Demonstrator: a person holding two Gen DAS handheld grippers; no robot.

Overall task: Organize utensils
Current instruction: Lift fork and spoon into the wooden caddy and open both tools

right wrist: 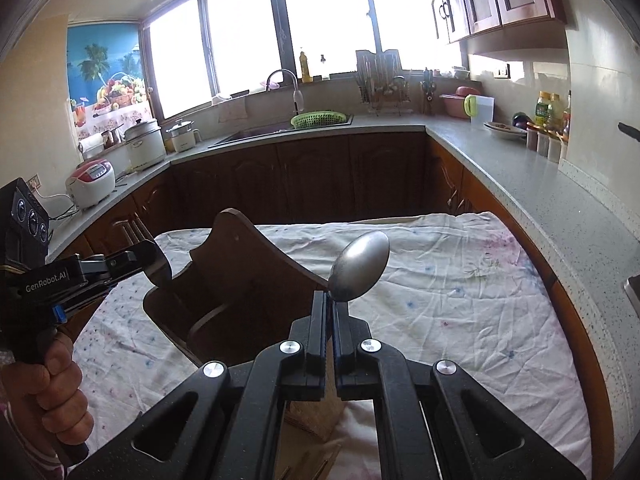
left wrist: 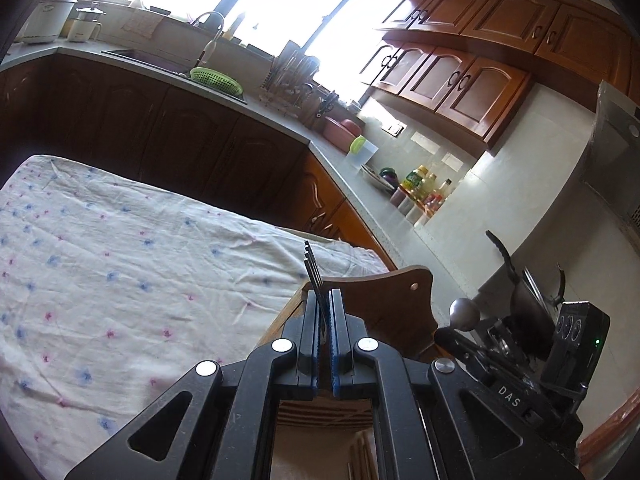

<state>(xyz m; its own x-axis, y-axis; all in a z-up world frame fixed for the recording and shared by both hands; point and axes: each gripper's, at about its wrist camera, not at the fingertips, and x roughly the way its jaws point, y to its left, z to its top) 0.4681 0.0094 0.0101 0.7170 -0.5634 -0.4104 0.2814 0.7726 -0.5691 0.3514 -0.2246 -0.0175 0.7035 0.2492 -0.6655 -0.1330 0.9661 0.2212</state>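
Utensils are in both grippers, each held above a wooden caddy (right wrist: 240,280) that stands on a surface covered with a flower-print cloth (right wrist: 460,300).

Left gripper (left wrist: 325,300): jaws closed tight on a fork (left wrist: 314,276). The fork is gripped low on its neck, tines pointing up and away over the cloth. In the right wrist view the same gripper (right wrist: 136,258) enters from the left, with the fork tines (right wrist: 134,230) rising above its tip, just beside the caddy's left wall. A hand (right wrist: 60,384) grips its handle at the near left.

Right gripper (right wrist: 331,304): jaws closed tight on a spoon (right wrist: 362,266). The grip is at the neck just under the bowl; the bowl stands above the jaw tips, tilted to the right, its rounded back toward the camera. In the left wrist view the spoon bowl (left wrist: 464,314) shows to the right of the caddy's shaped end panel (left wrist: 384,304).

Caddy: dark wood, with a raised curved centre handle and low side walls. It sits at the near left part of the cloth, directly below and ahead of both grippers. Whether anything lies in its compartments cannot be told.

Surroundings: a grey kitchen counter (right wrist: 520,168) runs along the far and right sides, with a green basket (right wrist: 318,119) at the sink.
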